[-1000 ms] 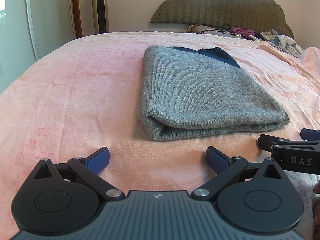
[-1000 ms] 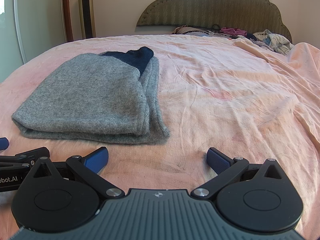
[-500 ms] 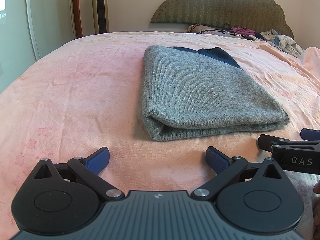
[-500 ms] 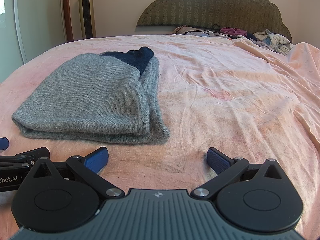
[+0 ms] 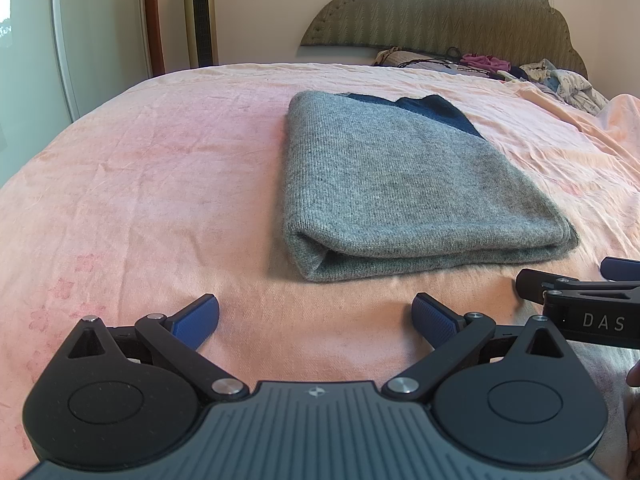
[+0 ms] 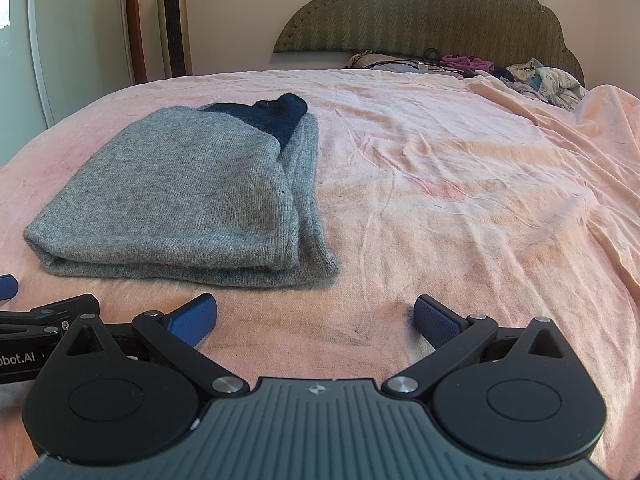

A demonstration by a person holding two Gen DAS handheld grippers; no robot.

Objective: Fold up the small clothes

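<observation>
A grey knit garment (image 5: 404, 192) with a dark blue part at its far end lies folded flat on the pink bed sheet (image 5: 152, 184). In the right wrist view the same folded garment (image 6: 188, 196) lies ahead and to the left. My left gripper (image 5: 316, 320) hovers open just short of the garment's near fold, nothing between its blue pads. My right gripper (image 6: 316, 320) is open too, over bare sheet to the right of the garment. Each gripper shows at the edge of the other's view.
A padded headboard (image 5: 440, 12) stands at the far end, with a heap of loose clothes (image 5: 560, 80) before it at the far right. A tall tower fan (image 5: 200, 12) and a white door (image 5: 100, 32) stand beyond the bed's left side. Rumpled sheet (image 6: 500, 200) spreads to the right.
</observation>
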